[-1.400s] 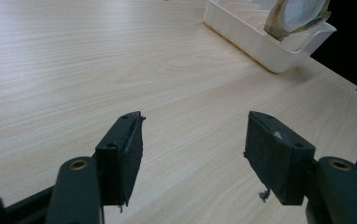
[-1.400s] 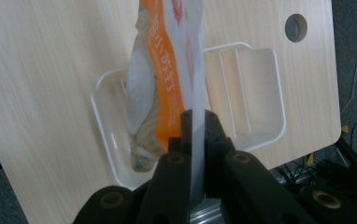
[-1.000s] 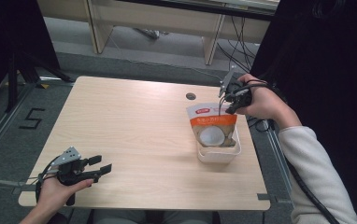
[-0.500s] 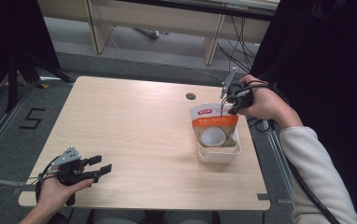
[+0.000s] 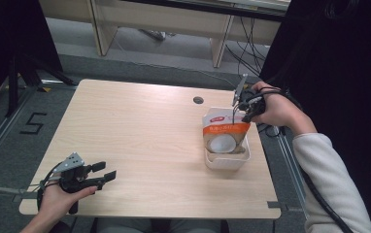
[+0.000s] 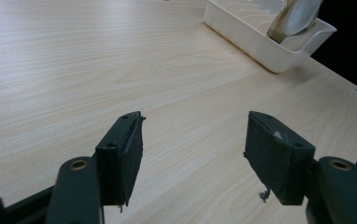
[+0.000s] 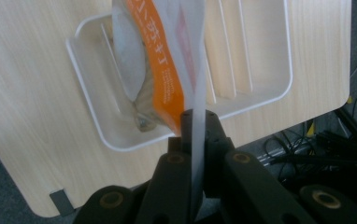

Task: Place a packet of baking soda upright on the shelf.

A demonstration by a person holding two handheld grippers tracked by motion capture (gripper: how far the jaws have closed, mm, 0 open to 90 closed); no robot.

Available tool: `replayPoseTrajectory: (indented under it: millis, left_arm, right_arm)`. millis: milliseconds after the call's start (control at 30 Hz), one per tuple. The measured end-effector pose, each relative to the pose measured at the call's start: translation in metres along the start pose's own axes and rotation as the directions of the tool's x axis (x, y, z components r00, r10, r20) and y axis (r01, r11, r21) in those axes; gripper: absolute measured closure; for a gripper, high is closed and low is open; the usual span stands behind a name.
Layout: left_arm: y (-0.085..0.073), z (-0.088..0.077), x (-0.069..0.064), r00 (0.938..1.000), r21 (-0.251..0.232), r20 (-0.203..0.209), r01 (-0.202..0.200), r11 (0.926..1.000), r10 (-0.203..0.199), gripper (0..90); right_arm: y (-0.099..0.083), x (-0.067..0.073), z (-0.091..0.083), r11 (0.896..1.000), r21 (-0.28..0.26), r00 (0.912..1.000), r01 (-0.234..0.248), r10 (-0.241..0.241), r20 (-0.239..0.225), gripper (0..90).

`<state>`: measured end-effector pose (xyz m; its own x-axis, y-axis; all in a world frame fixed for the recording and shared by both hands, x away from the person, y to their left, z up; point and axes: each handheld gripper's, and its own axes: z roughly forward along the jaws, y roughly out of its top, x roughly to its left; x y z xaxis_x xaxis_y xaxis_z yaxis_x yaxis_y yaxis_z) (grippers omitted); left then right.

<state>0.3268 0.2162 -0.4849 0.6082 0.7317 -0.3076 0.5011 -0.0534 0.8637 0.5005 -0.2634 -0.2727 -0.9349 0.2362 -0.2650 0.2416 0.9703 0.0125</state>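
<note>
Two black-jawed grippers are at work over a pale wooden table. The right gripper, held in the person's right hand at the table's far right edge, has its jaws pressed together on the top edge of a white and orange printed plastic pouch; in the right gripper view that thin edge runs straight up between the two jaws. Below the right gripper the pouch hangs into a white rectangular plastic tray with a ribbed floor, its lower end inside the tray. The left gripper, held in the left hand near the table's front left corner, has its jaws spread wide apart with nothing between them, and the bare tabletop lies just under them, well apart from the tray.
</note>
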Motion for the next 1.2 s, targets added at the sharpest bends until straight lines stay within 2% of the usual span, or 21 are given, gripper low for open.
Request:
replayPoseTrajectory:
  millis: [200,267,333,400,433,500,533,600,633,733,767,800,833,867,900,933,1000,1033,1067,1167,1200]
  left_arm:
    - [0.000,0.000,0.000,1.0000,0.002,0.000,-0.002,1.0000,0.002,36.2]
    - [0.000,0.000,0.000,1.0000,0.000,0.000,0.001,1.0000,-0.001,36.2]
    - [0.000,0.000,0.000,1.0000,0.001,-0.001,0.003,1.0000,-0.003,36.2]
    - [0.000,0.001,-0.001,1.0000,0.001,-0.003,0.009,1.0000,-0.009,36.2]
    - [0.000,0.001,-0.001,1.0000,0.001,-0.004,0.009,1.0000,-0.009,36.2]
    - [0.000,0.001,-0.001,0.9999,0.001,-0.004,0.010,1.0000,-0.010,36.2]
    - [0.000,0.001,-0.001,0.9999,0.002,-0.004,0.010,0.9999,-0.010,36.2]
    - [0.000,0.001,-0.001,1.0000,0.001,-0.003,0.009,1.0000,-0.009,36.3]
    - [0.000,0.000,0.000,1.0000,0.002,-0.001,-0.002,1.0000,0.002,36.2]
    - [0.000,0.001,-0.001,1.0000,0.003,-0.001,0.007,1.0000,-0.007,36.2]
    - [0.000,0.001,-0.001,0.9999,0.002,-0.003,0.011,0.9999,-0.011,36.2]
    - [0.000,0.001,-0.001,0.9999,0.001,-0.002,0.010,0.9999,-0.010,36.2]
    - [0.000,0.001,-0.001,0.9999,0.001,-0.003,0.011,0.9999,-0.011,36.2]
    - [0.000,0.001,-0.001,1.0000,0.003,-0.002,0.006,1.0000,-0.006,36.2]
    - [0.000,0.001,0.000,1.0000,0.004,0.000,-0.001,1.0000,0.001,36.2]
    - [0.000,0.001,-0.001,1.0000,0.005,0.000,-0.001,1.0000,0.001,36.2]
    - [0.000,0.000,-0.001,1.0000,0.002,-0.001,-0.001,1.0000,0.001,36.3]
    - [0.000,0.000,0.000,1.0000,0.002,-0.001,0.000,1.0000,0.000,36.2]
    - [0.000,0.001,-0.001,1.0000,0.002,-0.002,0.009,1.0000,-0.009,36.2]
    - [0.000,0.001,-0.001,1.0000,0.004,0.001,-0.001,1.0000,0.001,36.2]
    - [0.000,0.001,-0.001,1.0000,0.005,0.001,-0.002,1.0000,0.002,36.2]
  right_arm:
    - [-0.004,-0.001,0.003,1.000,0.017,0.9998,-0.016,0.016,0.013,90.0]
    - [-0.004,0.000,0.006,0.999,0.042,0.9999,-0.016,0.016,0.004,90.0]
    - [-0.004,0.001,0.007,0.998,0.059,0.9998,-0.011,0.010,0.017,90.0]
    - [-0.005,0.000,0.009,0.998,0.066,0.9999,-0.004,0.003,0.015,90.0]
    - [-0.006,0.001,0.009,0.997,0.072,0.9997,-0.018,0.017,0.014,90.0]
    - [-0.007,0.000,0.011,0.997,0.077,1.0000,-0.006,0.005,0.005,90.0]
    - [-0.008,0.000,0.012,0.997,0.078,0.9998,-0.019,0.019,0.002,90.0]
    - [-0.009,-0.001,0.014,0.995,0.102,0.9999,-0.011,0.011,0.003,90.0]
    - [-0.010,-0.001,0.016,0.994,0.105,0.9999,-0.012,0.012,-0.002,90.0]
    - [-0.012,-0.001,0.017,0.992,0.119,0.9994,-0.030,0.032,-0.011,90.0]
    - [-0.014,-0.004,0.018,0.994,0.112,0.9999,-0.004,0.005,-0.011,90.0]
    - [-0.014,-0.004,0.019,0.994,0.108,0.9998,-0.004,0.006,-0.020,90.0]
    - [-0.015,-0.004,0.019,0.993,0.115,0.9996,-0.011,0.015,-0.026,90.0]
    - [-0.015,-0.002,0.018,0.991,0.129,0.9987,-0.041,0.045,-0.024,90.0]
    - [-0.015,-0.003,0.019,0.992,0.123,0.9996,-0.020,0.022,-0.019,90.0]
    - [-0.015,-0.003,0.020,0.991,0.130,0.9996,-0.025,0.027,-0.013,90.0]
    - [-0.015,-0.004,0.023,0.991,0.137,0.9998,0.006,-0.004,-0.018,90.0]
    - [-0.016,-0.002,0.023,0.987,0.158,0.9988,-0.035,0.039,-0.027,90.0]
    - [-0.016,-0.002,0.023,0.987,0.158,0.9988,-0.035,0.039,-0.027,90.0]
    - [-0.018,-0.003,0.026,0.988,0.153,0.9994,-0.015,0.020,-0.030,90.0]
    - [-0.018,-0.002,0.028,0.986,0.162,0.9992,-0.029,0.033,-0.022,90.0]
